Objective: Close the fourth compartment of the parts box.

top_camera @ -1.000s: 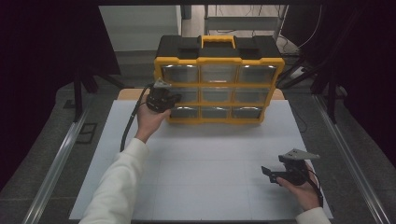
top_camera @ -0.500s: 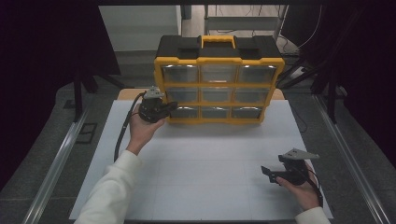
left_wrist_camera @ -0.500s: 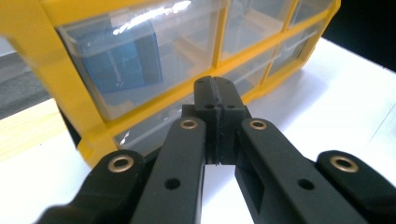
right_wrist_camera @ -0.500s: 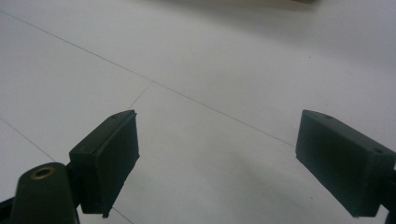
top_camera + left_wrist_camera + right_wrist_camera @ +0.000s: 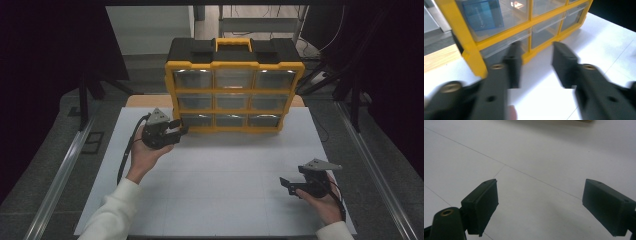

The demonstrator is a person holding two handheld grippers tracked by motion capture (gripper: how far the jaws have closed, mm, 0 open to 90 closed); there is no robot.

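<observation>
While gaping, left gripper [image 5: 181, 130] faces organizer's [image 5: 234, 90] bottom-left drawer [image 5: 504, 48].

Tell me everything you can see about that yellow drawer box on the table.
The drawer box stands upright at the far side of the white table. It looks like plastic: a yellow frame, a black top with a yellow carry handle, and nine clear drawers in three rows of three, all pushed in. The left gripper view shows something blue inside one drawer. The left claw, open, sits near its bottom left corner; whether it touches is unclear.
</observation>
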